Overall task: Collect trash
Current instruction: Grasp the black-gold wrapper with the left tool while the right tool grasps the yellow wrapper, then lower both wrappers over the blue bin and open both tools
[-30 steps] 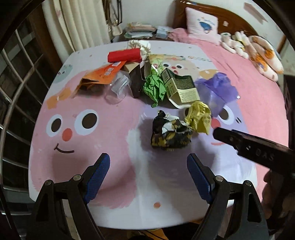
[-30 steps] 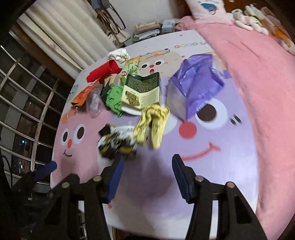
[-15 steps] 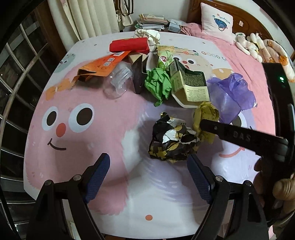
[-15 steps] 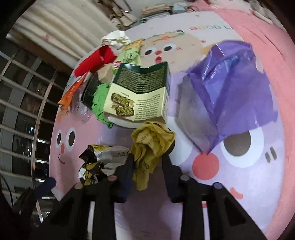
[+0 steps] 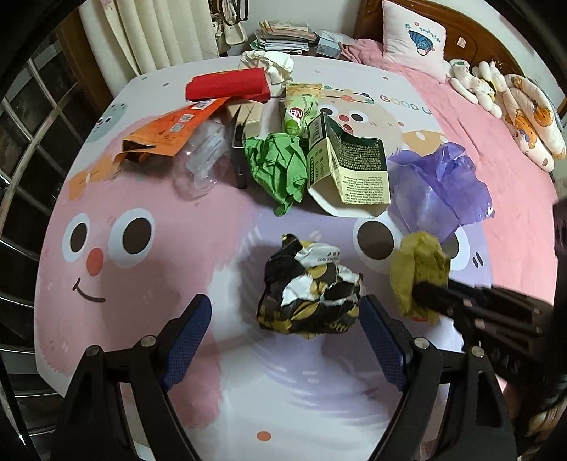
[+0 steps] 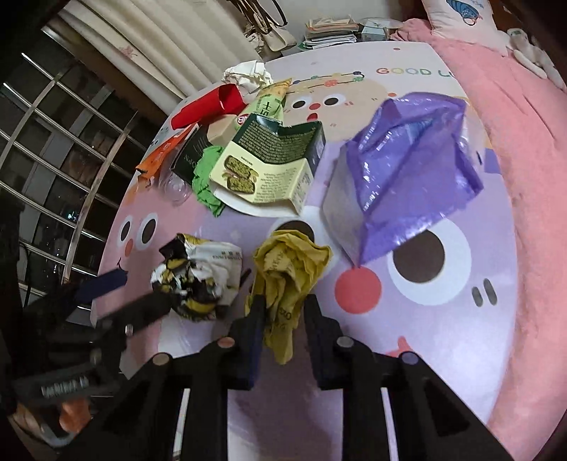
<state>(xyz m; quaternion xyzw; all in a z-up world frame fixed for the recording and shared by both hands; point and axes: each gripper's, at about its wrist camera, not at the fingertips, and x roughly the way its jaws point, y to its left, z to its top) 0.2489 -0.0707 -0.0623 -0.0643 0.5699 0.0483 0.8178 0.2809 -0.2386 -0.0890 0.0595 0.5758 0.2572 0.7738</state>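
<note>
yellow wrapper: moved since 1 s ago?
Yes. The yellow wrapper, now pinched by the just-closed right gripper, has come off the green box it lay against and shifted toward the camera.

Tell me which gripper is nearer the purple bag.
Right. The right gripper, shut on the yellow wrapper, sits just below the purple bag; the left gripper straddles the black wrapper, farther away.

Cartoon-face sheet (image 5: 149,290) over the bed, pink blanket (image 5: 496,170), white pillow (image 5: 414,35) by wooden headboard (image 5: 471,32), plush toys (image 5: 503,95), cream curtain (image 5: 156,32), stacked papers (image 5: 283,35), metal window bars (image 6: 53,149)
</note>
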